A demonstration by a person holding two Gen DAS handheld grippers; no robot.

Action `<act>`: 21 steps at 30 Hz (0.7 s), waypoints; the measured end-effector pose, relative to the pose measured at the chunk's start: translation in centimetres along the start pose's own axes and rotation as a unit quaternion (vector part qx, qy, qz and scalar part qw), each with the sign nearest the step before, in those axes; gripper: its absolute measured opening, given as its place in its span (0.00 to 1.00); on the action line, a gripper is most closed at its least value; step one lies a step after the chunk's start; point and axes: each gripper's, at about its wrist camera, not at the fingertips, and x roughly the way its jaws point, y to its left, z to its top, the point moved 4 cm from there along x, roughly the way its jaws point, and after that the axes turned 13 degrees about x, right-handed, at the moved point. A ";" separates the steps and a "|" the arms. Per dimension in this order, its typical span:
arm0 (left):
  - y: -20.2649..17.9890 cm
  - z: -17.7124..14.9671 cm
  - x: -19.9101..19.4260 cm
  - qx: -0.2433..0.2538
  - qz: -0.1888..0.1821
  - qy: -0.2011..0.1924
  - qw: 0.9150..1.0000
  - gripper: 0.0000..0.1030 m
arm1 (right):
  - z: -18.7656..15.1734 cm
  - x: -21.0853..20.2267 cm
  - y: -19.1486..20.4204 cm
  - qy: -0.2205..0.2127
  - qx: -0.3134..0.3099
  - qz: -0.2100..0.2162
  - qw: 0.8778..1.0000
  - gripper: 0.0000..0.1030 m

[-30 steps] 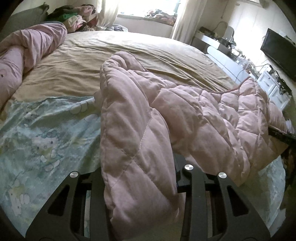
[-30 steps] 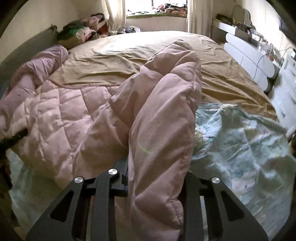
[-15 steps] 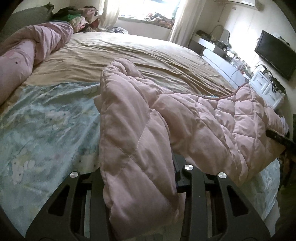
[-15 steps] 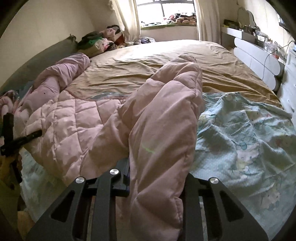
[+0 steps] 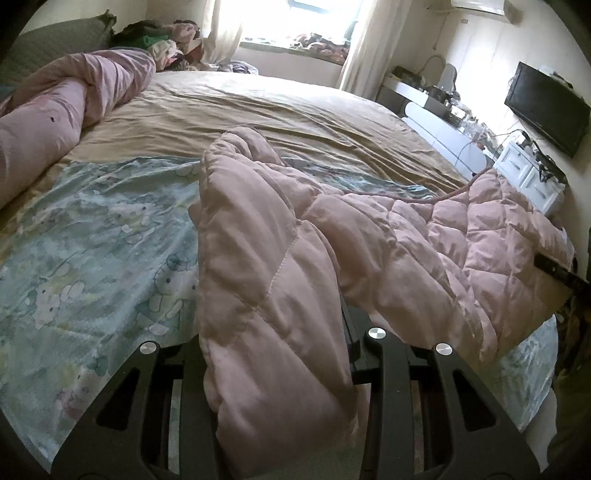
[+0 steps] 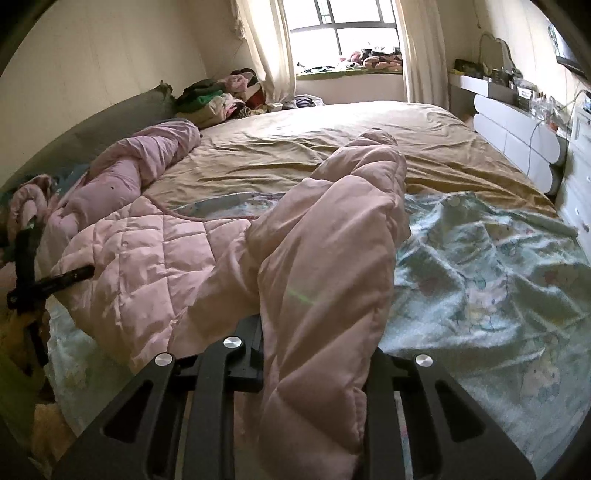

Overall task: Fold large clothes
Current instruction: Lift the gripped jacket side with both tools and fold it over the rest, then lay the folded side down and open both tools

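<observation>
On the bed with a tan sheet (image 5: 295,110) and a pale blue cartoon-print cover (image 5: 92,258), the pink quilted padded coat (image 5: 424,240) lies spread. Left tongs (image 5: 273,354) and right tongs (image 6: 314,354) each hold a bunched part of it.

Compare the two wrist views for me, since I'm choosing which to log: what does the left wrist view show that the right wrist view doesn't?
Only the left wrist view shows the wall-mounted TV.

Only the right wrist view shows the window panes clearly, rather than washed out by glare.

Both show the pink quilted coat bunched between a hand-held gripper's fingers, the left hand-held gripper and the right hand-held gripper, plus the cartoon-print sheet and tan bedspread.
</observation>
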 end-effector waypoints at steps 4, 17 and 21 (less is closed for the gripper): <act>-0.1 -1.1 -0.1 0.005 0.006 0.002 1.000 0.26 | -1.3 -0.3 -1.1 0.003 0.008 0.002 1.000 0.19; 1.2 -4.8 4.0 0.009 0.047 0.048 0.998 0.35 | -5.0 6.6 -6.7 0.073 0.056 -0.108 0.990 0.30; 1.1 -5.3 4.3 0.009 0.050 0.048 0.998 0.40 | -6.3 8.4 -7.3 0.090 0.063 -0.134 0.985 0.43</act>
